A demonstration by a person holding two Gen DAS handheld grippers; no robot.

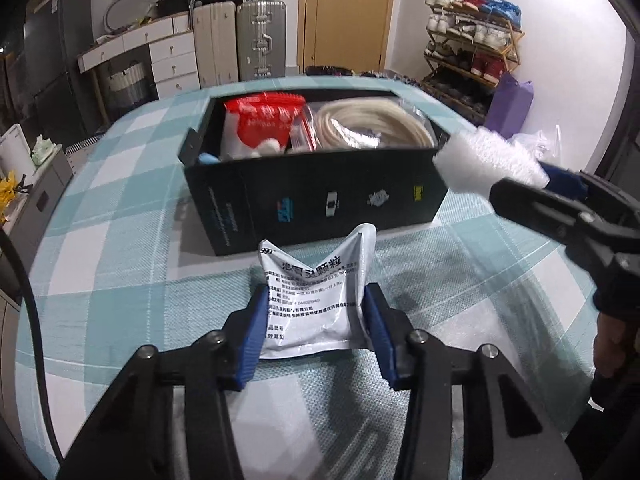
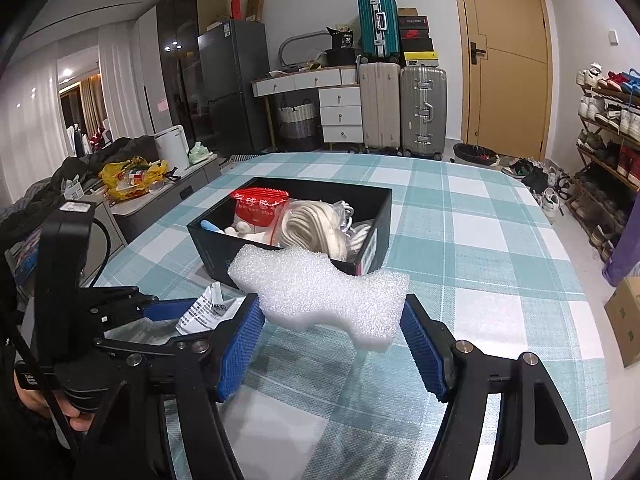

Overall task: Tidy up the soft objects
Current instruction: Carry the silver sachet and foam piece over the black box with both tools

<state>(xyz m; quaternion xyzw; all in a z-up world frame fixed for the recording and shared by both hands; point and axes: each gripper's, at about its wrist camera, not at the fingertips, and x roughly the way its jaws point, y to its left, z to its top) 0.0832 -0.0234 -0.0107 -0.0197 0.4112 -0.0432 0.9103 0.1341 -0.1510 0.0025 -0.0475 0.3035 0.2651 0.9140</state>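
My left gripper (image 1: 316,320) is shut on a white medicine sachet (image 1: 316,300) with black print, held just above the cloth in front of the black box (image 1: 320,196). My right gripper (image 2: 332,320) is shut on a white foam piece (image 2: 324,296), held above the table near the box's front right corner; the foam piece also shows in the left wrist view (image 1: 488,160). The box (image 2: 216,240) holds a red and white packet (image 1: 262,120), a coil of cream rope (image 1: 372,124) in clear plastic, and a small blue item (image 1: 208,158).
The table carries a teal and white checked cloth (image 1: 120,240). Beyond it stand suitcases (image 2: 404,108), a white drawer unit (image 2: 340,116), a shoe rack (image 2: 608,128) and a wooden door (image 2: 508,56). A purple bag (image 1: 510,108) sits past the table's right edge.
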